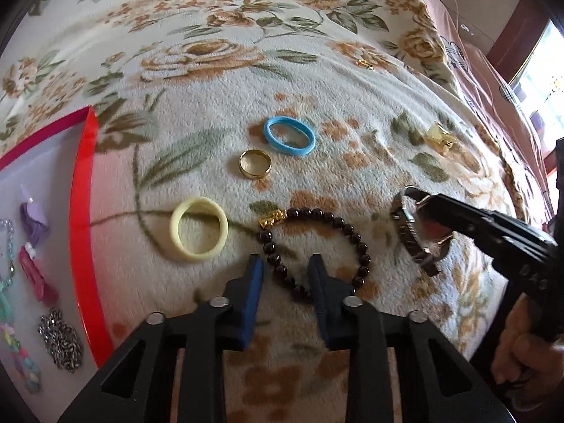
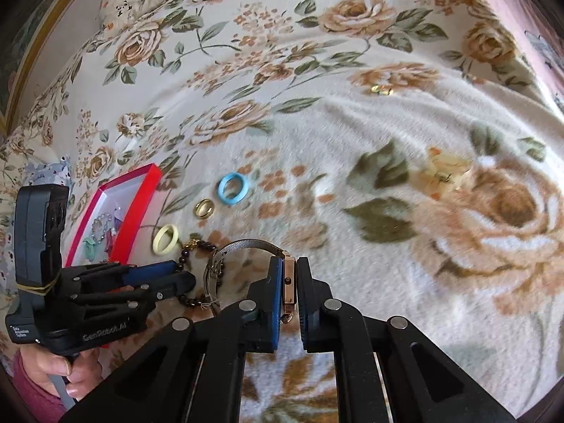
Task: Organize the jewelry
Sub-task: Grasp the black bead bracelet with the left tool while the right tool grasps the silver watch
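On the far left of the flowered blanket I see the red box, its pale floor holding small pieces: a purple clip, a pink one and a heap of silver chain. Just right of the box lies a pale yellow ring, then a gold ring and, beyond it, a blue ring, the three well apart from one another. Next comes the dark bead bracelet with its gold charm. My left hand-held gripper straddles the bracelet's near left side, one blue pad outside the loop and one inside it; there is space on both sides of the beads, so I read it as not clamped on them. No earlier view is on hand to compare.

Further right, my right hand-held gripper is closed on the wristwatch, its pads pressed flat against the two sides of the gold-toned case, with the mesh strap arching away to the left. The strap's loop lies over the bracelet's far side. Off to the right rests a blurred yellowish piece, and farther back a small gold item, too small to name.
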